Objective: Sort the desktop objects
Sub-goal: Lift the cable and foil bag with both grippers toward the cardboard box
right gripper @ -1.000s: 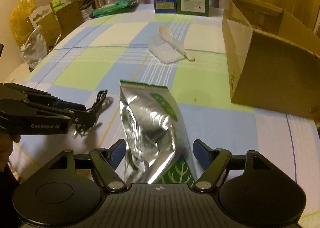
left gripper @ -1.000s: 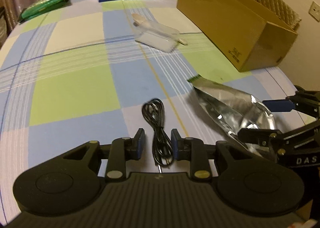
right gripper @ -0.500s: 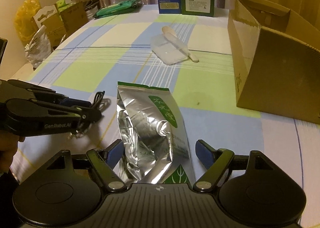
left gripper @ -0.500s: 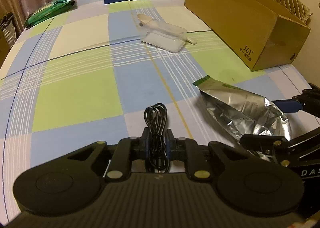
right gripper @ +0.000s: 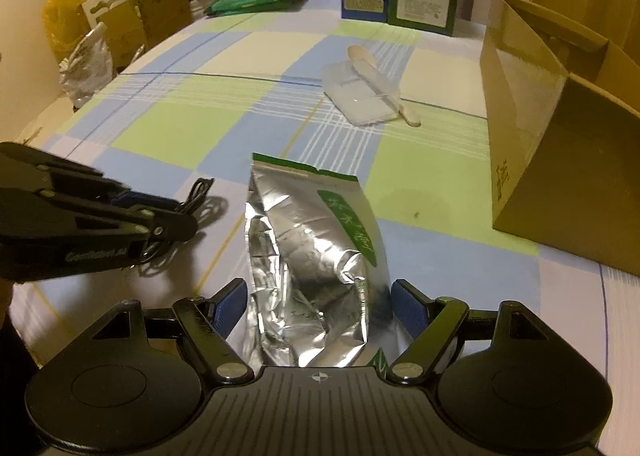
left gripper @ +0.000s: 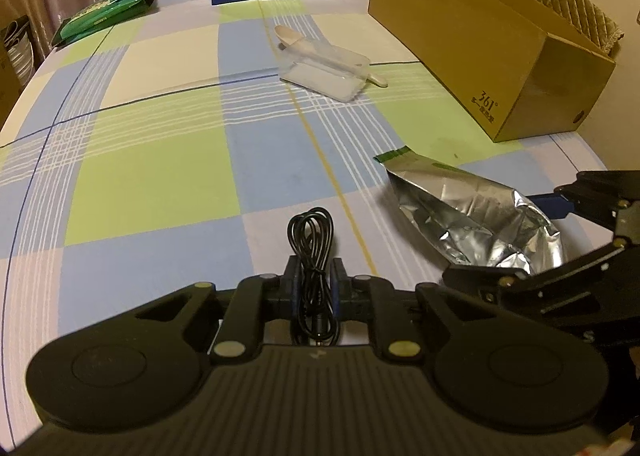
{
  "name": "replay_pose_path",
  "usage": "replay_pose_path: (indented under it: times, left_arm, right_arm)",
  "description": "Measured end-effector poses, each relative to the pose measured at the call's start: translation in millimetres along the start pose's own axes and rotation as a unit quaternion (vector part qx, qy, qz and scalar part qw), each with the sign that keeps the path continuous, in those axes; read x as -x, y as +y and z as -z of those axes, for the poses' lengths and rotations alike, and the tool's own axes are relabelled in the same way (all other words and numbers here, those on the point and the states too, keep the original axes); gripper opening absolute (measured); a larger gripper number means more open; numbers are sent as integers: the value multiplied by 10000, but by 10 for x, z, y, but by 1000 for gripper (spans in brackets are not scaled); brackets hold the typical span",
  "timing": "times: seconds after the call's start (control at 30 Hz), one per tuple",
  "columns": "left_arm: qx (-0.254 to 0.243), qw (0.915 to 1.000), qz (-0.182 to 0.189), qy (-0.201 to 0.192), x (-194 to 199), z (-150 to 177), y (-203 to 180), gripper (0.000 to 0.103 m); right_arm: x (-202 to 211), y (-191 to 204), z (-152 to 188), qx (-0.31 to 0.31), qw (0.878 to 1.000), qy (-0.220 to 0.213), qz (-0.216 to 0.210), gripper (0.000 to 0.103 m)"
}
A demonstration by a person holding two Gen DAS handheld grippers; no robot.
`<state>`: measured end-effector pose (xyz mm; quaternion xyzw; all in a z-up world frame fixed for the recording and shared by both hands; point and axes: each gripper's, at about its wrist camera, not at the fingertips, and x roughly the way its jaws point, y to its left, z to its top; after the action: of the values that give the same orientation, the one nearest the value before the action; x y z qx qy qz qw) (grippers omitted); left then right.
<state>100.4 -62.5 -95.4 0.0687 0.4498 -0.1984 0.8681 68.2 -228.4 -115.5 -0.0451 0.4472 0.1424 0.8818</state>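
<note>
Squeezing the black cable (left gripper: 314, 252) in my left gripper (left gripper: 314, 288), my right gripper (right gripper: 318, 306) fingers stayed apart around the foil bag (right gripper: 316, 256); nothing was boxed yet

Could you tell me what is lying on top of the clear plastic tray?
A pale spoon lies across the clear plastic tray, handle overhanging its edge. Whatever sits beneath the tray cannot be seen.
</note>
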Motion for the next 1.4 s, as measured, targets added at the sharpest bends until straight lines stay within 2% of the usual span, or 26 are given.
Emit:
replay_pose_path:
  times: [0.2,0.3,0.4,0.83,1.4]
  left_arm:
    - [24,10000,47,12,13,22,-27,11]
    - [49,10000,47,7,34,26,-29,11]
    - [48,10000,42,-42,83,9,-46,11]
    - [22,9997,91,-244,437,-61,-236,11]
    - [-107,9991,194,-369,727,-91,-523,11]
  right_arm:
    - [-75,15,7,117,9999,102,58,73]
    - [-50,11,-1,115,9998,55,132,54]
    - [6,-5,-15,57,9999,6,163,49]
    - [557,-98,-10,-579,9970,-457,240,48]
    - [1010,-201,68,-977,9920,-740,300,48]
